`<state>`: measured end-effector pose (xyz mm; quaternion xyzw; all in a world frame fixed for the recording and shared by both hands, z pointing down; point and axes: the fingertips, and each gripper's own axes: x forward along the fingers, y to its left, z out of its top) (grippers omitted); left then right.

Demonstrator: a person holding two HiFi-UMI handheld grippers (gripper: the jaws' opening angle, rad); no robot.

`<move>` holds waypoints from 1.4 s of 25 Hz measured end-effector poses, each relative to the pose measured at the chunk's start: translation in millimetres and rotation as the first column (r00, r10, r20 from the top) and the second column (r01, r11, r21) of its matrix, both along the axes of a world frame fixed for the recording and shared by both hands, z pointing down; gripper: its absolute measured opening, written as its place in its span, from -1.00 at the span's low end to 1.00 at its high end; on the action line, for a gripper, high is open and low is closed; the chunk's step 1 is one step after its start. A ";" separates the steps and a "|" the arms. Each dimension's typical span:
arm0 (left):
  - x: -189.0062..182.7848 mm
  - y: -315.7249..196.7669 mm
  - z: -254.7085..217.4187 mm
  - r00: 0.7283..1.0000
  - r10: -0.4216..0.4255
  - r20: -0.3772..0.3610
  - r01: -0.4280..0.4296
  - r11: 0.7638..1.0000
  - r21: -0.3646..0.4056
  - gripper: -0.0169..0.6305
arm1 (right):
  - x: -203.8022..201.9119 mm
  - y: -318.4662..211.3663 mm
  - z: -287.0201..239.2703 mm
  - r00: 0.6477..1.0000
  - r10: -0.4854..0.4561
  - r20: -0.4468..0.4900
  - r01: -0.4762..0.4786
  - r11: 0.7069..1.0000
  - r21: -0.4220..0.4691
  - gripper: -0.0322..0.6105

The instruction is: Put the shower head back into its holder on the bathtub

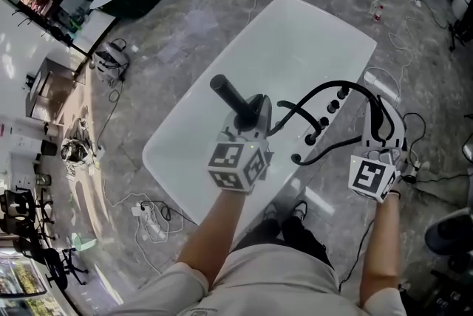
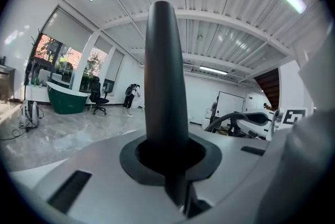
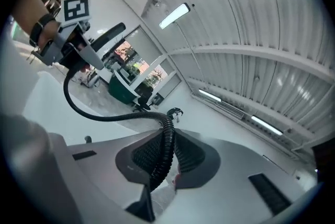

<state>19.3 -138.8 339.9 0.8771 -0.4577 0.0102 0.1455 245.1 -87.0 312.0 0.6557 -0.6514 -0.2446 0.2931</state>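
The left claw [image 1: 250, 117] is pinched on the black handle of the shower head [image 1: 228, 94], which stands upright over the near end of the white bathtub [image 1: 295, 34], not in any holder. The right claw [image 1: 384, 131], off the bathtub's near right corner, is clamped on the ribbed black hose [image 1: 325, 89], which arcs from there across to the head. The likeliest trouble is the hose. Drawn taut or twisted, it could tug the handle askew in the pads, or its loop could catch on the black fittings [image 1: 323, 122] along the bathtub's right rim. Which of those is the holder I cannot tell, so a blind lowering may miss it. Off the bathtub's near left corner, cables and a power strip [image 1: 145, 213] lie on the floor, a trip risk. A small bottle [image 1: 378, 11] stands off the far right corner.
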 end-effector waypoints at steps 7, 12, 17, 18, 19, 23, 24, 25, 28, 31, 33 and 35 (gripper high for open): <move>1.6 -1.1 10.3 0.999 0.008 0.043 -0.007 1.000 -0.009 -0.82 | -37.3 5.0 71.6 0.972 -0.090 0.215 0.133 0.972 -0.195 -0.69; -5.6 0.0 28.0 0.997 0.000 0.072 0.003 0.999 -0.039 -0.82 | -40.3 11.5 94.4 0.805 -0.098 0.585 0.280 0.932 -0.230 -0.69; -9.7 2.7 16.3 0.998 0.008 0.066 -0.006 1.000 -0.023 -0.82 | -39.0 10.5 110.5 0.636 -0.059 0.769 0.348 0.912 -0.218 -0.69; -10.4 2.6 9.0 0.998 0.009 0.063 -0.008 1.000 -0.011 -0.82 | -37.8 10.3 117.5 0.609 -0.044 0.792 0.354 0.908 -0.222 -0.69; -10.5 2.2 1.7 0.998 0.009 0.061 -0.009 1.000 0.000 -0.82 | -36.2 11.0 124.6 0.587 -0.030 0.809 0.359 0.905 -0.228 -0.69; -4.3 -1.2 -3.6 0.993 0.023 0.118 -0.024 1.000 0.005 -0.82 | -38.7 21.3 138.1 0.571 -0.018 0.821 0.379 0.892 -0.245 -0.69; -1.3 -0.7 1.8 0.990 0.034 0.138 -0.033 0.999 -0.006 -0.82 | -43.4 24.5 136.9 0.575 -0.028 0.818 0.390 0.888 -0.244 -0.69; 1.3 0.8 7.7 0.988 0.045 0.148 -0.043 0.999 -0.019 -0.82 | -48.8 27.2 135.1 0.579 -0.040 0.814 0.402 0.883 -0.242 -0.69; 4.3 8.7 13.9 0.989 0.066 0.135 -0.062 0.997 -0.035 -0.82 | -59.8 30.5 134.8 0.589 -0.058 0.806 0.426 0.870 -0.249 -0.69; 2.4 12.4 -2.7 0.990 0.078 0.120 -0.077 0.997 -0.008 -0.82 | -56.5 32.7 152.1 0.592 -0.031 0.806 0.431 0.857 -0.284 -0.69; -1.8 8.9 -13.3 0.992 0.075 0.104 -0.074 0.997 -0.006 -0.82 | -53.8 35.8 169.2 0.592 -0.004 0.806 0.431 0.847 -0.312 -0.69; -4.9 4.0 -16.2 0.992 0.063 0.105 -0.062 0.998 -0.015 -0.82 | -53.6 40.6 184.0 0.595 0.018 0.804 0.431 0.837 -0.337 -0.69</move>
